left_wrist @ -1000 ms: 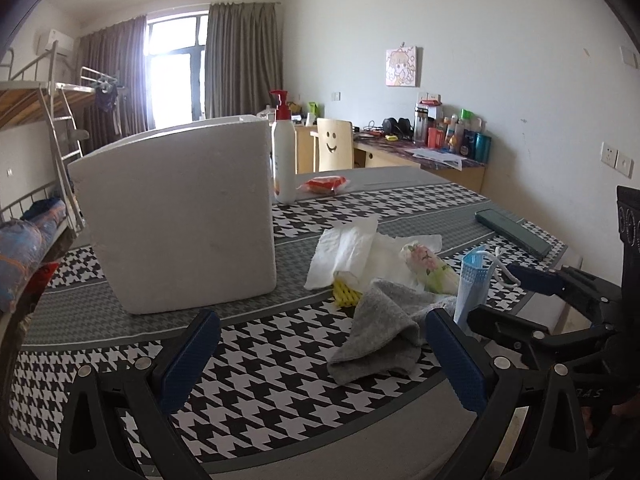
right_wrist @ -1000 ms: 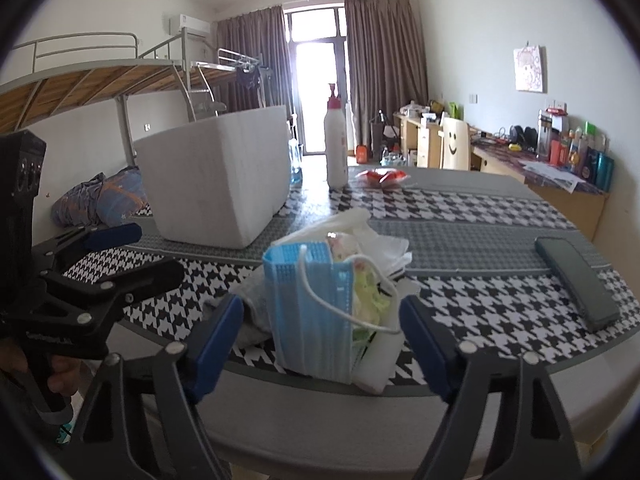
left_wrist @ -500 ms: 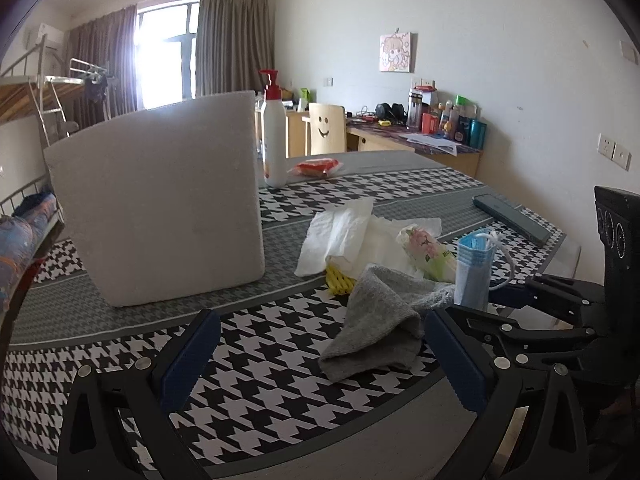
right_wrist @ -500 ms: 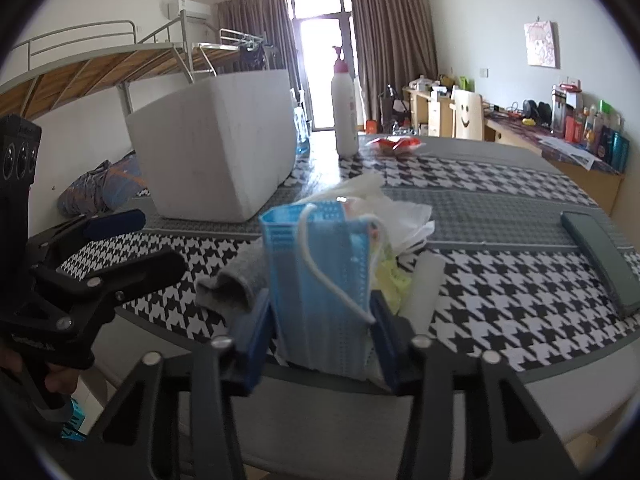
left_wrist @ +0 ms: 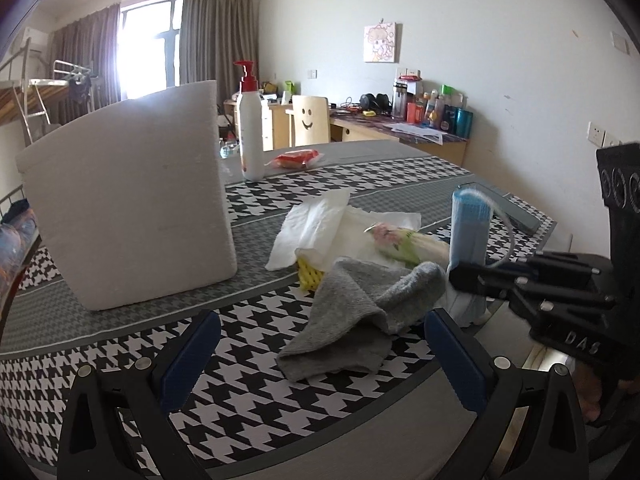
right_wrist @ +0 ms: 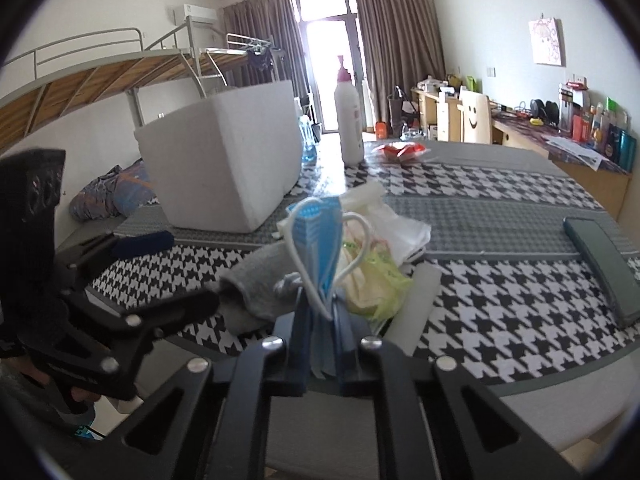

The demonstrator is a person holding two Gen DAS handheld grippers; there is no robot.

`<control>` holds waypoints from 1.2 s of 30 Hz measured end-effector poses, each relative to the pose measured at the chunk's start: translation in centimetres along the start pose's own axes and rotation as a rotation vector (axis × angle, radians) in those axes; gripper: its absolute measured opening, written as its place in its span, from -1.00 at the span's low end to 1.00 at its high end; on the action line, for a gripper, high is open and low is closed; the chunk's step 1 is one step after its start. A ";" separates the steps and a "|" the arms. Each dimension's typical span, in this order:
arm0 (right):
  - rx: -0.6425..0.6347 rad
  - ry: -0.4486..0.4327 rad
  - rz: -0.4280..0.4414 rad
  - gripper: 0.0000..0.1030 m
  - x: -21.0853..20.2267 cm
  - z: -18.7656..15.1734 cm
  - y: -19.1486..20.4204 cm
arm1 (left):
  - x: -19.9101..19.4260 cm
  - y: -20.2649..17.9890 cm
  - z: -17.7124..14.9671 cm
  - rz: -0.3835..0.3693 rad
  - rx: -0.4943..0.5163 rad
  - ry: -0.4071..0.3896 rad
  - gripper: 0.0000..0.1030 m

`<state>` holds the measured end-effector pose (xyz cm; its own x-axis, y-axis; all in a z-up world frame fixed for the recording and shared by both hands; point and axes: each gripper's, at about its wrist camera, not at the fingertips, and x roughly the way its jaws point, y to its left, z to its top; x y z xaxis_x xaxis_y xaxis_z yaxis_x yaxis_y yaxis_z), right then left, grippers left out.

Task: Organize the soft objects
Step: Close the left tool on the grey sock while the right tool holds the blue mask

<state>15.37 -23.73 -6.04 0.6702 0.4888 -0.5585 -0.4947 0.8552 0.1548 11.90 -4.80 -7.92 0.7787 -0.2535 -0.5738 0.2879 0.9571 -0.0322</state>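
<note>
Face mask clamped in the right tongs

The right tongs [right_wrist: 322, 354], seen wide apart around the blue face mask [right_wrist: 316, 240] a second ago, are now closed on its lower edge, and the mask is held upright at the near edge of the bench [left_wrist: 400, 184], beside the grey cloth [left_wrist: 360, 308]. The left tongs [left_wrist: 320, 356] are kept apart, empty. The mask is judged ready to be lifted toward the white foam box [left_wrist: 128, 196].
</note>
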 end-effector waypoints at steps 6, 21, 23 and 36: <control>0.011 -0.014 0.006 -0.77 -0.5 0.3 -0.6 | 0.9 -0.8 0.3 -0.021 0.025 0.020 0.89; 0.045 0.003 0.013 -0.77 -0.1 -0.4 -1.6 | 4.5 -2.0 0.1 -0.071 0.013 0.171 0.01; 0.046 0.001 0.017 -0.77 -0.1 -0.5 -1.7 | 4.7 -1.8 0.0 -0.057 0.007 0.181 -0.12; 0.044 -0.017 -0.002 -0.14 -0.7 -1.0 -1.9 | 3.8 -1.2 0.2 -0.070 -0.026 0.162 -0.82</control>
<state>15.25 -25.84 -6.73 0.6811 0.4894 -0.5446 -0.4685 0.8629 0.1894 14.62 -6.92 -9.91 0.6565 -0.2957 -0.6940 0.3222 0.9417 -0.0965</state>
